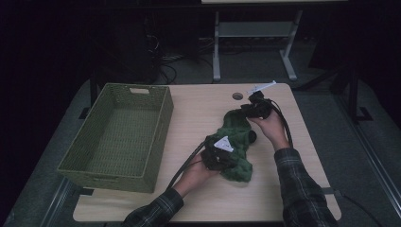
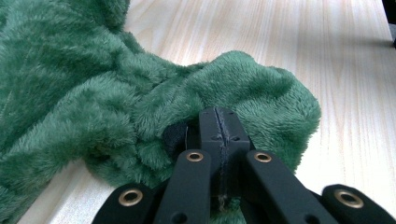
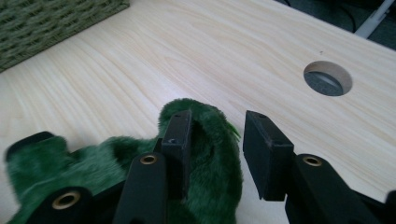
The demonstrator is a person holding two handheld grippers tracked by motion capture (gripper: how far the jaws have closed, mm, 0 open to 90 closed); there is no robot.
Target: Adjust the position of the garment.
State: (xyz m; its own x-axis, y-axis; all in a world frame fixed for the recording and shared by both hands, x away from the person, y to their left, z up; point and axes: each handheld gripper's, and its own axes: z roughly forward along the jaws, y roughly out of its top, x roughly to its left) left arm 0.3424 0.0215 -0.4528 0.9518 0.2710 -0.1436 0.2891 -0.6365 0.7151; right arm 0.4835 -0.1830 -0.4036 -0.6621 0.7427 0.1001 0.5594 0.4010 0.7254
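Soft, light, floppy green fleece cloth [image 1: 238,144]: pinched at six o'clock by shut left gripper [image 2: 217,122]; right gripper [image 3: 215,140] jaws apart astride twelve o'clock fold, best regripped there.

A green plush cloth [image 1: 238,149] is lying bunched on the pale wooden worktop [image 1: 194,118]. The left hand-held gripper [image 1: 218,156] is pressing into its near end, and the right hand-held gripper [image 1: 255,109] is sitting at its far end. A green woven basket [image 1: 85,161] is standing well apart at the left, beside the round cable hole [image 1: 237,96].
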